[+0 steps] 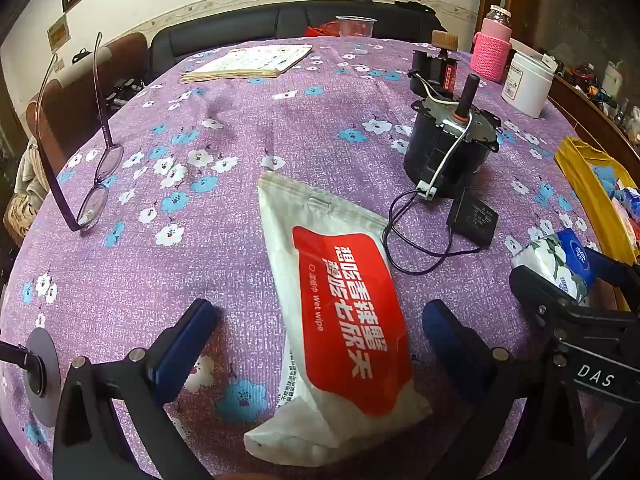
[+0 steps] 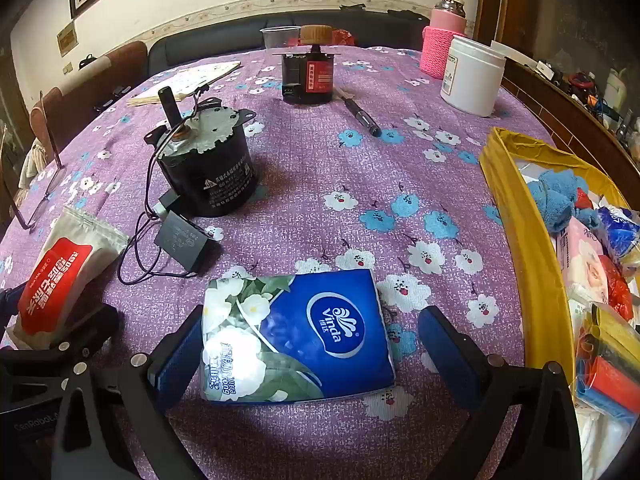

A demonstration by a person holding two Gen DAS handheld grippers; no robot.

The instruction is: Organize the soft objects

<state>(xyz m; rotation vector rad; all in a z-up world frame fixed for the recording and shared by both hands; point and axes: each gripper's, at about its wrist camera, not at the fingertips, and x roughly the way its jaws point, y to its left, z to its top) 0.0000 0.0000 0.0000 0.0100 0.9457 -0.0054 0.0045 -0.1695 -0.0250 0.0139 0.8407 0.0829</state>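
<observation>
**Two soft packs wait between wide jaws**

From the left wrist camera, the left gripper stands wide open and holds nothing. The wet wipe pack, white with a red label, lies flat on the purple flowered bench, between the two blue fingers. The pads do not press on it. Just beside the pack's far end lies the thin black wire of a black motor. A pair of glasses stands well apart on the left. If the jaws close too far forward, they could catch the wire and drag the motor along.

From the right wrist camera, the right gripper is also wide open and empty. The blue Vinda tissue pack lies flat between its fingers. Its left edge seems to touch the left finger, while the right finger stands apart. The yellow basket sits near on the right, already holding a blue cloth and other soft packs. The tissue pack is slippery plastic, so a weak or lopsided squeeze could let it slide out. The two grippers are close together and could bump.
</observation>
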